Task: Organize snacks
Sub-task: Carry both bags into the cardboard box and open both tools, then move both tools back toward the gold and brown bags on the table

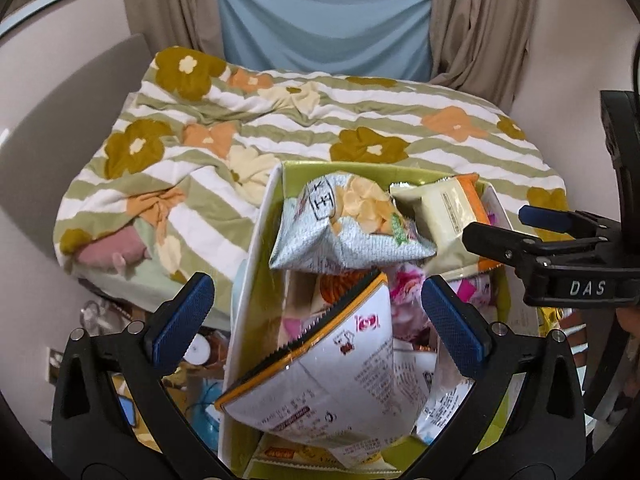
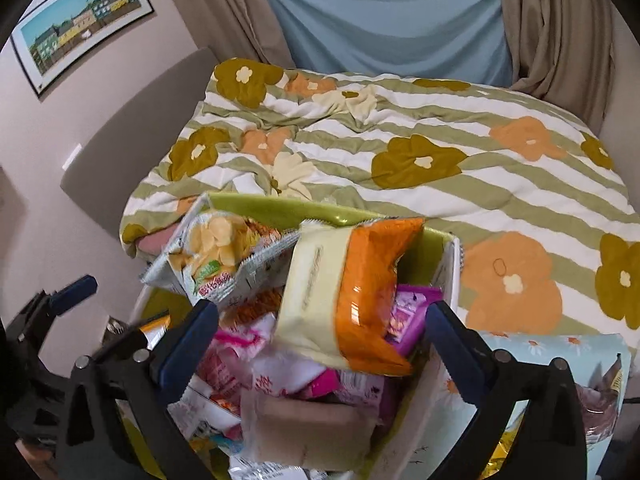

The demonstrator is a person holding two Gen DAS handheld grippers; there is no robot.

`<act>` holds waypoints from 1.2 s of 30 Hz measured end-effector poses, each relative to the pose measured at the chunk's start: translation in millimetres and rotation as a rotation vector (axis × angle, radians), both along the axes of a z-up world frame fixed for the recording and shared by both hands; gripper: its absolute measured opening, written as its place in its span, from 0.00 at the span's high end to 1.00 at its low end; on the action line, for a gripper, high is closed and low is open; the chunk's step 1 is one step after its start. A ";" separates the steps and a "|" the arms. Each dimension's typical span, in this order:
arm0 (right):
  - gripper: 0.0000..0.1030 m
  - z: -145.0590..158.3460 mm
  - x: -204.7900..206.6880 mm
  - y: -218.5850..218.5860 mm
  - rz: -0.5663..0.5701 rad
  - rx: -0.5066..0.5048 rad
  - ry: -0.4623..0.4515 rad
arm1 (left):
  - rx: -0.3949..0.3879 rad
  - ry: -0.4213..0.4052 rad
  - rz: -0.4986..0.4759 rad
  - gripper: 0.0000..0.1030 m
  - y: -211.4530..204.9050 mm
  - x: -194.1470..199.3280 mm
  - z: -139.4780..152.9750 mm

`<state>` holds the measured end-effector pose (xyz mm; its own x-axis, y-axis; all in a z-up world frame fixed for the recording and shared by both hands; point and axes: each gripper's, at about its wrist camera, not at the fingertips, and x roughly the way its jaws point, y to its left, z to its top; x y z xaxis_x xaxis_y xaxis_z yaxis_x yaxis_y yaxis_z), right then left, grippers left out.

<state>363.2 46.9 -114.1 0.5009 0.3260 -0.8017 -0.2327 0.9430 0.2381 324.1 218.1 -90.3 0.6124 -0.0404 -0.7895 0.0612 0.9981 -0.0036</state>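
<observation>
A white box (image 1: 256,240) (image 2: 280,204) with a green lining stands at the foot of the bed, heaped with snack packets. A silver-blue chips bag (image 1: 344,220) (image 2: 216,248) lies on top at the far side. An orange-and-cream packet (image 1: 448,208) (image 2: 348,292) leans beside it; it sits between the wide jaws of my right gripper (image 2: 320,336) (image 1: 496,222), whose pads do not touch it. My left gripper (image 1: 320,316) (image 2: 104,312) is open over the box's near left corner, with a white packet with an orange edge (image 1: 320,364) below it, untouched.
Behind the box lies a bed with a green-striped flowered quilt (image 1: 360,120) (image 2: 480,180). A light blue daisy-print box (image 2: 540,360) stands to the right. Clutter (image 1: 192,360) covers the floor left of the box. Curtains (image 1: 320,20) hang at the back.
</observation>
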 end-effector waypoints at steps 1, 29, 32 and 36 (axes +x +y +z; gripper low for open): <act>0.00 -0.1 -4.0 0.1 0.005 -0.008 -0.014 | -0.001 0.001 -0.001 0.00 0.2 -1.8 0.5; 0.00 94.2 -104.9 -81.4 0.012 -0.063 -0.201 | -0.012 -0.097 -0.006 0.00 -96.2 -60.9 65.5; 0.00 96.8 -114.4 -116.1 0.000 -0.073 -0.208 | -0.032 -0.090 -0.017 0.00 -133.4 -65.2 63.2; 0.00 91.4 -125.2 -166.1 -0.027 -0.089 -0.203 | -0.043 -0.071 -0.032 0.00 -177.5 -70.0 53.7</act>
<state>238.0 -119.2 -22.7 0.6628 0.2431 -0.7082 -0.2422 0.9646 0.1045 254.1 40.7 -36.6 0.6645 -0.0934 -0.7414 0.0945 0.9947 -0.0405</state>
